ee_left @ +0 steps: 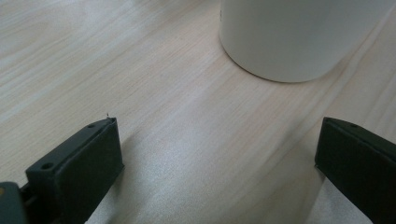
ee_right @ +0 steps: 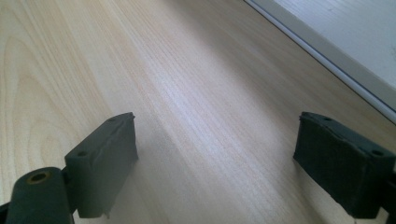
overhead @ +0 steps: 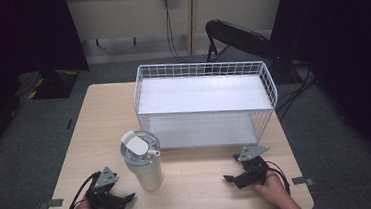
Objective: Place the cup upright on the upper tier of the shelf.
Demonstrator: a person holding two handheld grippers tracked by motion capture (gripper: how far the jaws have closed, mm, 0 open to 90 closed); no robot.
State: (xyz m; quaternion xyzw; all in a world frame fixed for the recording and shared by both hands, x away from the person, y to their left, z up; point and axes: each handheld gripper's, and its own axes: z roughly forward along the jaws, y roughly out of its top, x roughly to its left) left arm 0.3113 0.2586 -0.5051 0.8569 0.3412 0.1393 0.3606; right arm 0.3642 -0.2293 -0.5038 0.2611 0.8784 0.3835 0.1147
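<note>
At the near left corner of the tabletop, the left gripper lies low in the person's hand with its jaws spread wide and nothing between them. The jaws point to the right, toward the white tumbler, which stands just beside and slightly ahead of them. In the left gripper view the tumbler's base sits on the wood ahead of the open jaws and a little right of centre, clear of both.

The tumbler stands upright, its long axis vertical, with a clear lid and a white flip tab on top. A grasp would meet its side wall across the barrel, and the left gripper is plainly the nearer one.

Behind it stands the white wire basket, apparently open toward the person, though the high view leaves that uncertain.

Farther right, the right gripper is also wide open and empty, well apart from the tumbler. Its own view shows bare wood and the basket's pale base edge.
</note>
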